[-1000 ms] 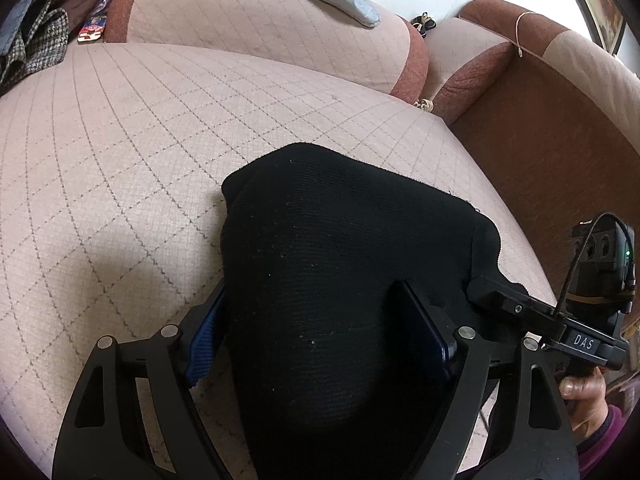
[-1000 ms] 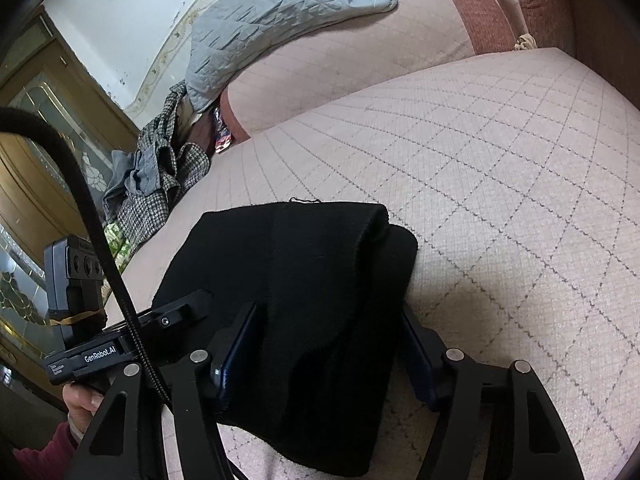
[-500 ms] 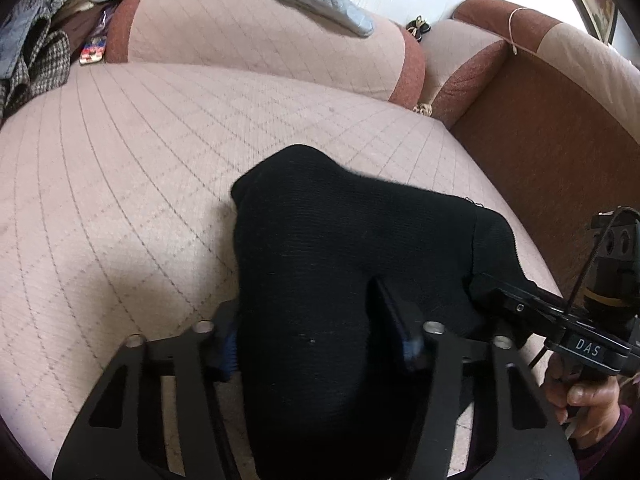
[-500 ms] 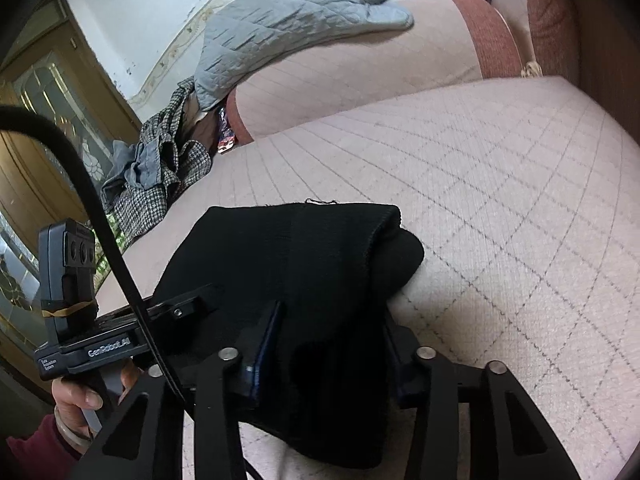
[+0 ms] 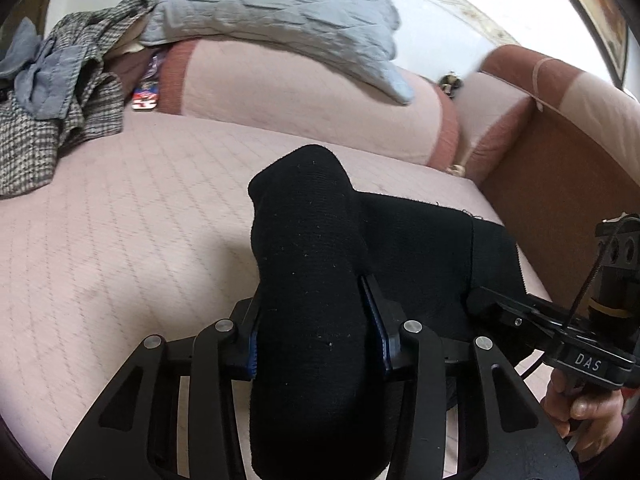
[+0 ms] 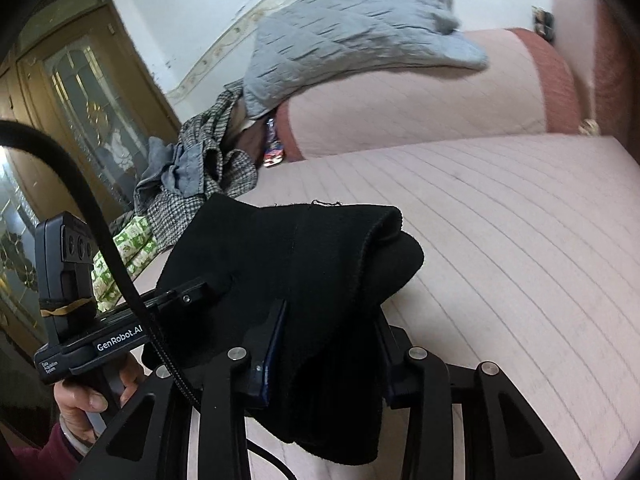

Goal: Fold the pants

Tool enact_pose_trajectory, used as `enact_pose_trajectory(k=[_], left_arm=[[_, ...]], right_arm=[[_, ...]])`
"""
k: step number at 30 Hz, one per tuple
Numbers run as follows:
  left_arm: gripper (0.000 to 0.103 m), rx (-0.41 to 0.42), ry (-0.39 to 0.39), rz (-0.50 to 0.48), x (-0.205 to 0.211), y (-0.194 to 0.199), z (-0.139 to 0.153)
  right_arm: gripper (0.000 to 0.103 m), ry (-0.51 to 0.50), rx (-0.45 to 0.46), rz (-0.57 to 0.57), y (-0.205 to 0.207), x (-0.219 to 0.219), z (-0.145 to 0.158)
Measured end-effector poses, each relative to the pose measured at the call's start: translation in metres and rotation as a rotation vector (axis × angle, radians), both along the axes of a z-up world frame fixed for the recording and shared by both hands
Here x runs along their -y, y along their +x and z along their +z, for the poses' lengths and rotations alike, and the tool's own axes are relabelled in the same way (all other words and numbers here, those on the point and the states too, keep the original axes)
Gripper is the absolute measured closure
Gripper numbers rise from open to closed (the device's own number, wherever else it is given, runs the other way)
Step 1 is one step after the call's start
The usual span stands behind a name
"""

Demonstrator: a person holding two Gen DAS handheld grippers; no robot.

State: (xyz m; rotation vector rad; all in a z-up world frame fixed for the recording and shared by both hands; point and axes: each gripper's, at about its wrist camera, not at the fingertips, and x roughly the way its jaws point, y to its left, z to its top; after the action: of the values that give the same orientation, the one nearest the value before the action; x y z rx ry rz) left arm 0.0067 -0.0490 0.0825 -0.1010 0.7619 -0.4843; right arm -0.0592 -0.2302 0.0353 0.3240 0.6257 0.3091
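Note:
The black pants (image 5: 308, 264) are a folded bundle held above the pink quilted sofa seat (image 5: 120, 248). My left gripper (image 5: 316, 336) is shut on one end of the bundle, its fingers pressed against the cloth. My right gripper (image 6: 328, 344) is shut on the other end of the pants (image 6: 304, 256). The right gripper's body (image 5: 560, 328) shows at the right of the left wrist view, and the left gripper's body (image 6: 92, 320) at the left of the right wrist view. The fingertips are hidden in cloth.
A grey quilted blanket (image 5: 280, 20) lies over the sofa backrest. A heap of checked and grey clothes (image 5: 52, 100) sits at the seat's left end. A brown armrest (image 5: 560, 184) bounds the right side. A wooden glass-paned door (image 6: 80, 92) stands beyond the sofa.
Both grippers have closed on the pants and lifted them off the seat. The bundle is squeezed narrower and both cameras have tilted up toward the backrest.

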Motion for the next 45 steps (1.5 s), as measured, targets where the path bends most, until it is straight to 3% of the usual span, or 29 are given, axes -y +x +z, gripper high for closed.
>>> enact_pose_trajectory(k=[4, 10, 12, 14, 18, 23, 29, 36, 43, 45], left_arm=[[0.062, -0.024, 0.032, 0.016, -0.002, 0.024, -0.006], [0.062, -0.126, 0.045, 0.056, -0.007, 0.055, -0.042], [0.061, -0.153, 0.039, 0.063, -0.011, 0.059, -0.051], [0.057, -0.165, 0.023, 0.07, -0.013, 0.059, -0.054], [0.034, -0.164, 0.037, 0.103, -0.014, 0.06, -0.057], [0.033, -0.182, 0.019, 0.116, -0.02, 0.057, -0.057], [0.033, -0.131, 0.095, 0.157, -0.022, 0.043, -0.04], [0.033, -0.022, 0.174, 0.244, -0.027, 0.023, 0.005], [0.033, 0.053, 0.109, 0.307, -0.019, -0.011, 0.037], [0.033, 0.043, 0.063, 0.307, -0.011, -0.022, 0.04]], right_arm=[[0.066, 0.018, -0.033, 0.006, 0.026, -0.008, -0.008], [0.066, 0.022, -0.112, 0.0, 0.068, -0.011, -0.038], [0.06, -0.018, -0.129, -0.016, 0.075, -0.013, -0.051], [0.056, 0.002, -0.133, -0.036, 0.075, -0.01, -0.059], [0.052, 0.021, -0.138, -0.051, 0.066, -0.003, -0.062], [0.051, -0.02, -0.152, -0.068, 0.058, -0.005, -0.055], [0.051, -0.08, -0.157, -0.086, 0.048, -0.008, -0.046], [0.051, -0.114, -0.15, -0.097, 0.032, -0.009, -0.025], [0.05, -0.106, -0.054, -0.03, -0.018, -0.01, 0.021], [0.041, -0.139, -0.008, -0.031, -0.039, -0.012, 0.03]])
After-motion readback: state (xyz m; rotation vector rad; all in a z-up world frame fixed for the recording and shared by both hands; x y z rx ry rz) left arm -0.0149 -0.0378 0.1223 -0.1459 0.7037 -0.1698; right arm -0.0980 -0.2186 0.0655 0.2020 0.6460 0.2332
